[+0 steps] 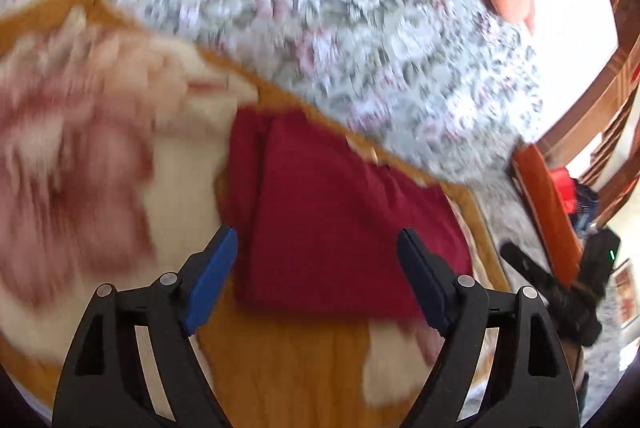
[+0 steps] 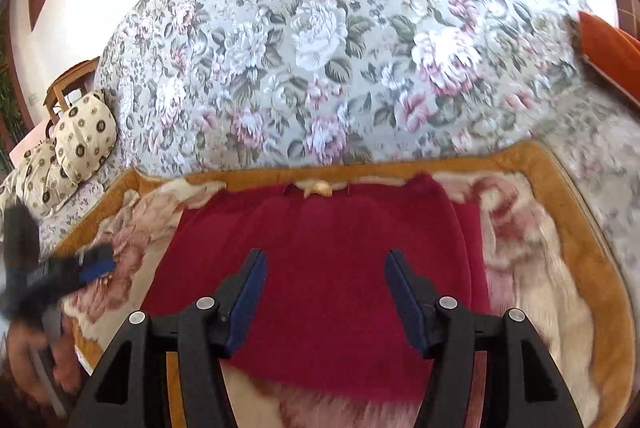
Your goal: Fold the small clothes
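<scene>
Right wrist view: the dark red garment (image 2: 320, 248) was seen lying flat on the fleece blanket (image 2: 540, 268), already folded into a compact block with straight edges. Little seemed left beyond a final fold or tidying. The right gripper (image 2: 325, 294) and left gripper (image 1: 316, 276) were held spread above it, nothing grasped. The cloth looked soft and thick.

You see a dark red garment (image 2: 320, 260) on a mustard-bordered cream-and-pink blanket (image 2: 532, 268); beyond, a grey-green bedspread (image 2: 340, 47) with pink-and-white roses.
</scene>
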`<state>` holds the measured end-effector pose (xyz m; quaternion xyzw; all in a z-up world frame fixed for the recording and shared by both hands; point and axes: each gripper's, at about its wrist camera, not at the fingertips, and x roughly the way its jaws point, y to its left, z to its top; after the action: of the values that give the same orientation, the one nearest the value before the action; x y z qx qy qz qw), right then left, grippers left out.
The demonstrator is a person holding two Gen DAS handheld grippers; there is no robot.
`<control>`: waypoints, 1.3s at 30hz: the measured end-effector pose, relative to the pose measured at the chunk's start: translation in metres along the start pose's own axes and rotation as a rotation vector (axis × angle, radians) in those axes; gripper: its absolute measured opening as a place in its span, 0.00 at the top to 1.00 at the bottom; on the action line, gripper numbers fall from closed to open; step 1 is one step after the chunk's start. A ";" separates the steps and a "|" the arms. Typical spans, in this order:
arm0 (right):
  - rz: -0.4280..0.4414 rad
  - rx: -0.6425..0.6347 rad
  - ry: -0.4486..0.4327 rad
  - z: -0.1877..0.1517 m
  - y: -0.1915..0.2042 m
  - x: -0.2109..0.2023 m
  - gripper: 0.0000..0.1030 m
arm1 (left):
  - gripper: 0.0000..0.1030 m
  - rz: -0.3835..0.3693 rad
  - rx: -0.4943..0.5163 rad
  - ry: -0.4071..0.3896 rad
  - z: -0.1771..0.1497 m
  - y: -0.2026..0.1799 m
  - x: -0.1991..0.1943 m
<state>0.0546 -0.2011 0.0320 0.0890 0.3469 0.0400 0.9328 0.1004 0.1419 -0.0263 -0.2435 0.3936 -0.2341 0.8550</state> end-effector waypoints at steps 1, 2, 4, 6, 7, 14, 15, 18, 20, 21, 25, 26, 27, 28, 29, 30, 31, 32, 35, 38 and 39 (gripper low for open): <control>-0.003 -0.002 0.009 -0.005 0.003 -0.001 0.42 | 0.21 -0.030 -0.030 0.011 -0.013 0.004 0.005; 0.004 -0.016 0.021 -0.010 0.008 0.000 0.42 | 0.21 -0.047 -0.063 0.023 -0.024 0.008 0.010; 0.001 -0.058 0.039 -0.016 0.015 0.004 0.42 | 0.21 -0.062 -0.134 0.067 -0.044 0.016 0.026; -0.029 -0.104 0.057 -0.021 0.019 0.009 0.42 | 0.21 -0.065 -0.099 0.000 -0.050 0.014 0.029; -0.037 -0.110 0.067 -0.022 0.018 0.013 0.42 | 0.21 -0.059 -0.091 -0.001 -0.050 0.012 0.030; -0.011 -0.076 0.057 -0.018 0.010 0.020 0.42 | 0.20 -0.141 -0.196 -0.011 -0.020 0.025 0.053; -0.013 -0.076 0.056 -0.017 0.010 0.021 0.42 | 0.20 -0.156 -0.224 -0.022 -0.017 0.028 0.053; -0.003 -0.094 0.058 -0.015 0.016 0.025 0.42 | 0.20 -0.208 -0.361 -0.058 -0.006 0.043 0.052; -0.005 -0.119 0.054 -0.015 0.022 0.025 0.42 | 0.20 -0.260 -0.488 -0.083 -0.002 0.057 0.051; -0.007 -0.137 0.052 -0.015 0.025 0.025 0.42 | 0.20 -0.276 -0.529 -0.092 -0.001 0.061 0.050; -0.020 -0.207 0.040 -0.016 0.038 0.025 0.42 | 0.20 -0.327 -0.573 -0.052 0.001 0.058 0.055; -0.026 -0.219 0.039 -0.015 0.040 0.025 0.42 | 0.20 -0.350 -0.564 -0.017 -0.001 0.053 0.058; -0.031 -0.228 0.038 -0.016 0.042 0.025 0.42 | 0.20 -0.369 -0.549 0.030 -0.003 0.047 0.061; -0.034 -0.239 0.037 -0.016 0.044 0.025 0.42 | 0.20 -0.365 -0.535 0.042 -0.004 0.045 0.059; -0.034 -0.244 0.036 -0.016 0.044 0.026 0.42 | 0.20 -0.345 -0.517 0.035 -0.002 0.044 0.056; -0.037 -0.247 0.037 -0.016 0.045 0.026 0.42 | 0.20 -0.323 -0.511 0.014 0.002 0.047 0.055; -0.037 -0.247 0.038 -0.016 0.045 0.026 0.42 | 0.21 -0.302 -0.526 -0.002 0.006 0.052 0.056; -0.036 -0.246 0.039 -0.016 0.045 0.027 0.42 | 0.22 -0.302 -0.545 -0.010 0.007 0.056 0.057; -0.042 -0.244 0.040 -0.017 0.042 0.027 0.43 | 0.34 -0.226 -0.518 0.024 0.007 0.050 0.062; -0.047 -0.230 0.036 -0.015 0.039 0.026 0.42 | 0.73 -0.101 -0.420 0.070 0.001 0.041 0.067; -0.043 -0.221 0.035 -0.014 0.038 0.026 0.42 | 0.87 -0.061 -0.429 0.069 -0.003 0.045 0.068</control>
<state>0.0647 -0.1583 0.0123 -0.0226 0.3583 0.0593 0.9315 0.1468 0.1356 -0.0932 -0.4236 0.4560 -0.1792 0.7619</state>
